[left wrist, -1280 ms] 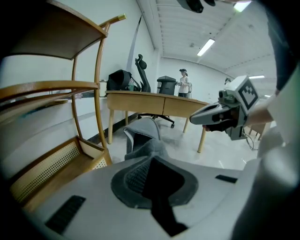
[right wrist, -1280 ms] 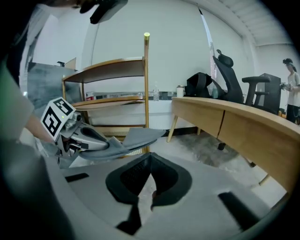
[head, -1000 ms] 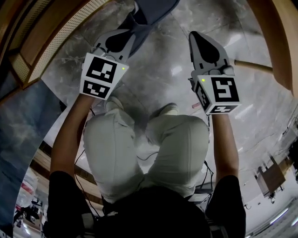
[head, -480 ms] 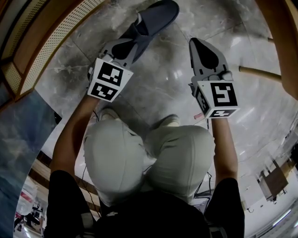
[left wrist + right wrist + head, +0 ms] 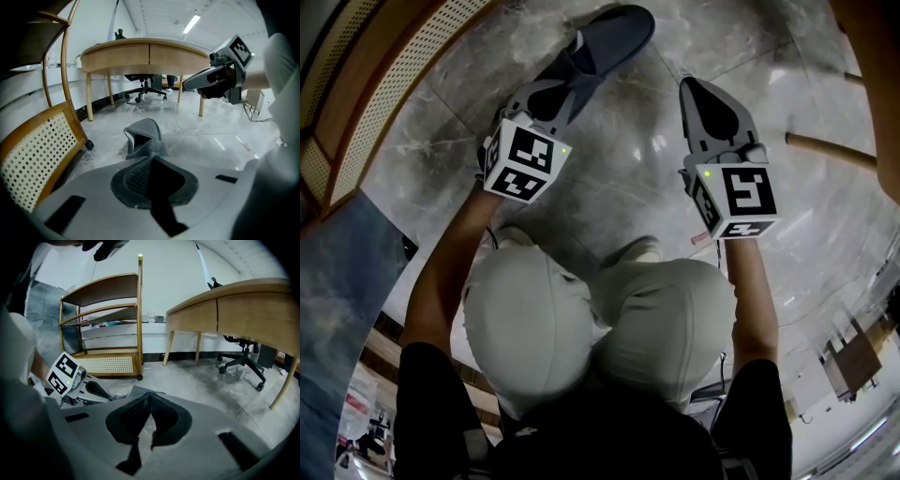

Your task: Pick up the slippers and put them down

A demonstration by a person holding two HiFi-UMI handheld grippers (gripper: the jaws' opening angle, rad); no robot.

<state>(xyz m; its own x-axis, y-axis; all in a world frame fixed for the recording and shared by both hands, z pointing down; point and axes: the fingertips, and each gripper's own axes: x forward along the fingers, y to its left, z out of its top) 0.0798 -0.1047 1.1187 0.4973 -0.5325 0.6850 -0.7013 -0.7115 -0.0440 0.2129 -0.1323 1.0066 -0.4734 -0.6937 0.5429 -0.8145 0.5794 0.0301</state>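
Note:
A grey slipper (image 5: 609,39) (image 5: 142,137) hangs by its near edge from my left gripper (image 5: 565,80) (image 5: 149,158), whose jaws are shut on it just above the marble floor. The slipper's toe points away from me. My right gripper (image 5: 689,84) (image 5: 150,398) is level with the left one, to its right, shut with nothing between its fingers. It shows in the left gripper view (image 5: 186,86) at the upper right. The left gripper's marker cube (image 5: 63,372) is at the left of the right gripper view. No second slipper is in view.
A wooden shelf rack with a cane panel (image 5: 108,364) (image 5: 37,159) stands on the left. A curved wooden table (image 5: 145,54) with an office chair (image 5: 146,91) under it stands ahead, one table leg (image 5: 830,150) at the right. The person's knees (image 5: 600,319) are below the grippers.
Both grippers have sunk toward the floor. The slipper has gone down with the left gripper and now shows whole in the head view.

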